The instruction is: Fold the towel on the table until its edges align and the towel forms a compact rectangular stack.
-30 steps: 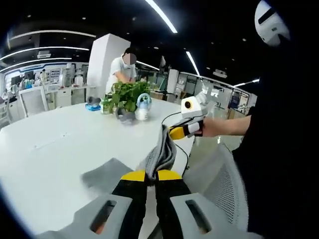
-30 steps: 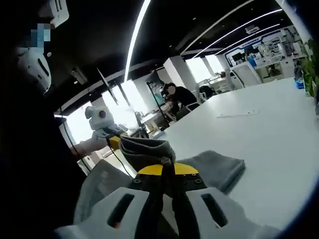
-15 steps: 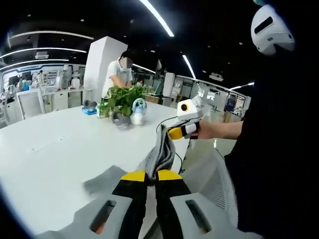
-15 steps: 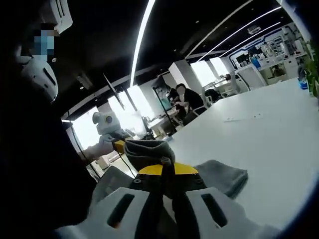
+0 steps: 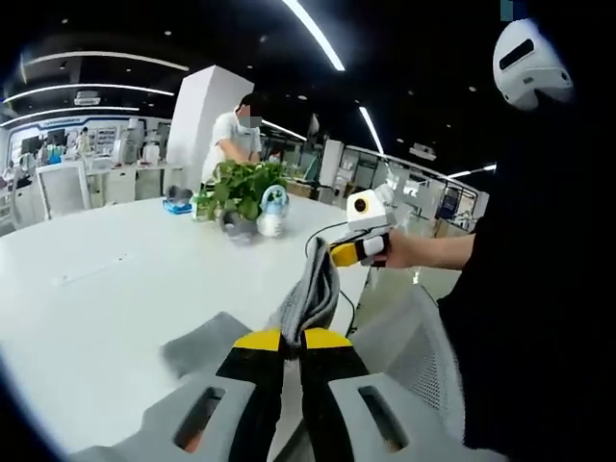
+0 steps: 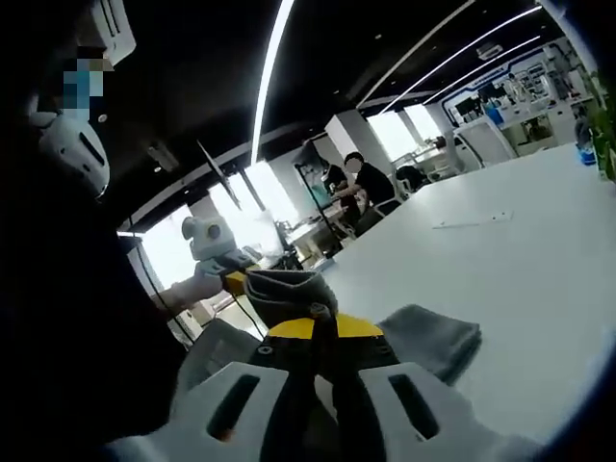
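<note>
Between both hand-held grippers: towel (image 5: 310,294) pinched, stretched.

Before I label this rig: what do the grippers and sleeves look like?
Each gripper has black jaws with yellow tips on a pale grey slotted body. The other carries a white box and trails a dark cable. The sleeve is black.

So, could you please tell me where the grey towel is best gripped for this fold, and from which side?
Probably at its corners along one short edge, as now: the left gripper and right gripper each pinch an end of the towel, coming in from the table's near edge. The cloth is limp, so holding both ends keeps that edge taut and straight.
</note>
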